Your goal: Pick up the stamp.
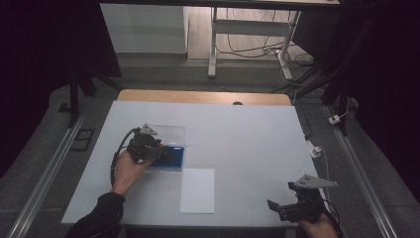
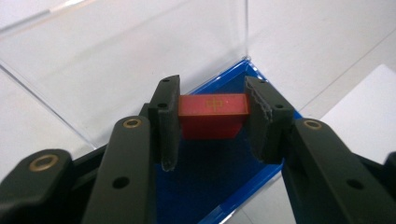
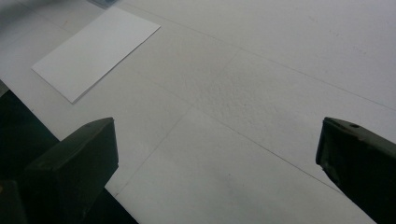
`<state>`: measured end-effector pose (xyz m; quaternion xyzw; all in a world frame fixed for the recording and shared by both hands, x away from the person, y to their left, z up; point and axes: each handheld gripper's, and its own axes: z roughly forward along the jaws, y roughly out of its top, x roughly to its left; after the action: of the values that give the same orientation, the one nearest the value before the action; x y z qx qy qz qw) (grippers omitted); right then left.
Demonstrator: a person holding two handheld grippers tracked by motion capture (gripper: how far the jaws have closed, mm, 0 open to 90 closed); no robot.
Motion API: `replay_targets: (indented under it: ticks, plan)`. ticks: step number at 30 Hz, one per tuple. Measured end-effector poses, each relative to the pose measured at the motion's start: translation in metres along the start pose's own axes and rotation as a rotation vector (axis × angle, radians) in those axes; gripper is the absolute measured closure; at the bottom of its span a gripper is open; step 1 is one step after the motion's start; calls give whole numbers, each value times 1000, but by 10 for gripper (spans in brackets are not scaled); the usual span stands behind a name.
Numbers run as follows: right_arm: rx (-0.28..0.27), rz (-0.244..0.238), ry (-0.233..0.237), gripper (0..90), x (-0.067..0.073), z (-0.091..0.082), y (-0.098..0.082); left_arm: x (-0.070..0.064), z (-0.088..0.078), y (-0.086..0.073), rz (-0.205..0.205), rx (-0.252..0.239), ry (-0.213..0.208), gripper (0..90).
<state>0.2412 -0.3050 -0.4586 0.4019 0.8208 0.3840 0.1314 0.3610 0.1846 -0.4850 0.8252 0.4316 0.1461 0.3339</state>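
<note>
High view: white table [image 1: 247,139] in a dark room, white sheet [image 1: 197,190] near its front edge. Left gripper [image 2: 212,123] pinches a red block [image 2: 212,114]; right gripper [image 3: 215,163] jaws spread.

Handheld grippers and operator's dress: appearance.
Left gripper [image 2: 212,121]: matte black jaws with brass-coloured pivot bushings and small screw holes; one pad [image 2: 261,114] has a serrated edge. A black cable and a grey three-cornered plate sit on its body. Right gripper [image 3: 217,154]: plain, broad black jaws and the same grey plate. A dark sleeve [image 1: 101,213] covers the forearm behind the left gripper.
</note>
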Motion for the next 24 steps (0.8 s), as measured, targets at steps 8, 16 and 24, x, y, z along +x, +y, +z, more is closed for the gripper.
replay_targets:
  ticks: [8,16,24]
  plan:
    - [-2,-8,-1,0,1,0,0,-7,-9,-1,15,-15,23,584]
    - [-7,-6,5,0,1,-1,0,-11,-18,0,-24,-41,22,584]
    - [-10,-3,6,0,0,-1,-1,-13,-20,2,-38,-36,32,584]
